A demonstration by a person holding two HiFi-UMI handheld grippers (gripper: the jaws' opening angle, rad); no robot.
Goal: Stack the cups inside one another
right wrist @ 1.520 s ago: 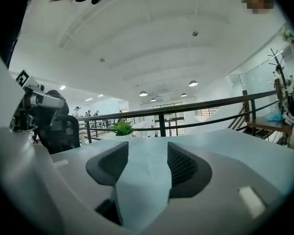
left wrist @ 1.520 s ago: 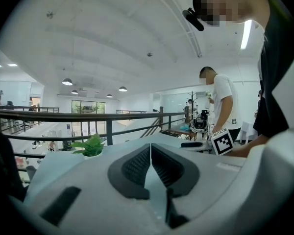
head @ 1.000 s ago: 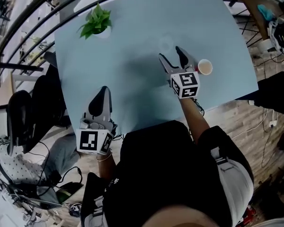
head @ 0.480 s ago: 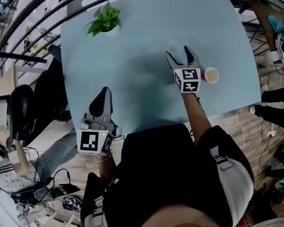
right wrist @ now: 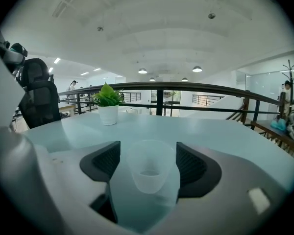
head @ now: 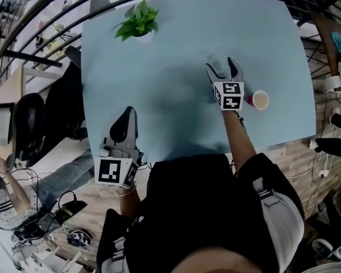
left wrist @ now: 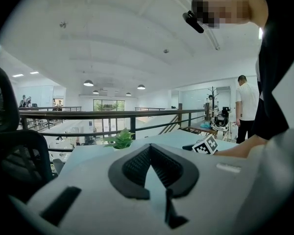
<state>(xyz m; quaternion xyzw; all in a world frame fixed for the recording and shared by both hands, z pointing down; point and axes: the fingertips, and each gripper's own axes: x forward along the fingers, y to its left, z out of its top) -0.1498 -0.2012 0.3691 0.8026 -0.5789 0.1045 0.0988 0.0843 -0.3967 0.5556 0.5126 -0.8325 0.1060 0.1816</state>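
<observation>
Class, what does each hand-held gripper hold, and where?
Nothing. The right hand-held gripper, jaws just opening, flanks the clear cup without touching; the left hand-held gripper is empty.

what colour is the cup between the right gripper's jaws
Translucent frosted white, with no pattern. The plastic cup shows best in the right gripper view.

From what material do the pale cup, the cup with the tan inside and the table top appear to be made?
Pale cup: likely thin frosted plastic; translucent, what lies behind shows through its wall.
Cup with the tan inside: perhaps paper, matte, dark reddish outside; too small to be sure.
Table top: smooth, pale blue, slightly glossy with soft reflections; laminate or glass, unclear.
</observation>
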